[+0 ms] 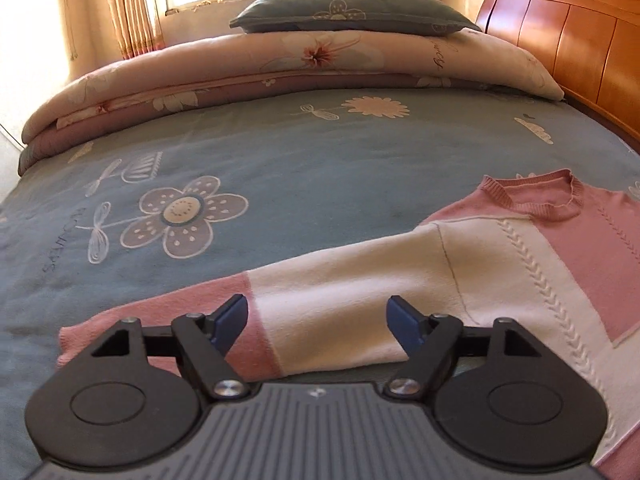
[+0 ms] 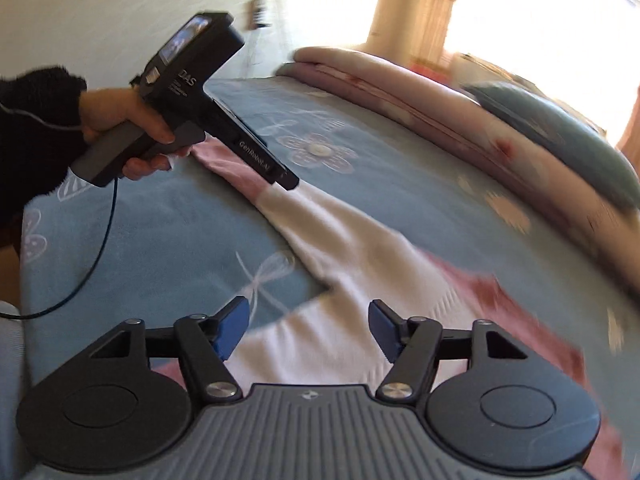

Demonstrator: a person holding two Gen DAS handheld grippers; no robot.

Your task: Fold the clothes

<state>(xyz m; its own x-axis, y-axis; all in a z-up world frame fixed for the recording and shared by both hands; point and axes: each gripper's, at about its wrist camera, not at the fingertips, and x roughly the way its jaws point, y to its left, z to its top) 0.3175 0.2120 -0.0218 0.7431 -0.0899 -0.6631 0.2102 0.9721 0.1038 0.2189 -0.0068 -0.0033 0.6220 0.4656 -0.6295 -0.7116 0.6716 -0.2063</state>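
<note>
Blue floral bedsheet [image 1: 280,152] carries the pink-and-cream sweater [image 1: 520,248], sleeve stretched leftward. My left hand-held gripper [image 1: 318,320] hovers over that sleeve, jaws apart; my right hand-held gripper [image 2: 308,326], jaws apart, holds nothing above the sweater's body.

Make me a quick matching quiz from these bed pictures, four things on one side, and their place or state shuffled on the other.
Things:
1. sweater
2. pillow
3. folded quilt
4. left gripper

Places or states:
A. on top of the quilt
B. open, above a sleeve
C. spread flat on the blue bedsheet
D. across the far end of the bed, below the window

Pairs: 1-C, 2-A, 3-D, 4-B
</note>
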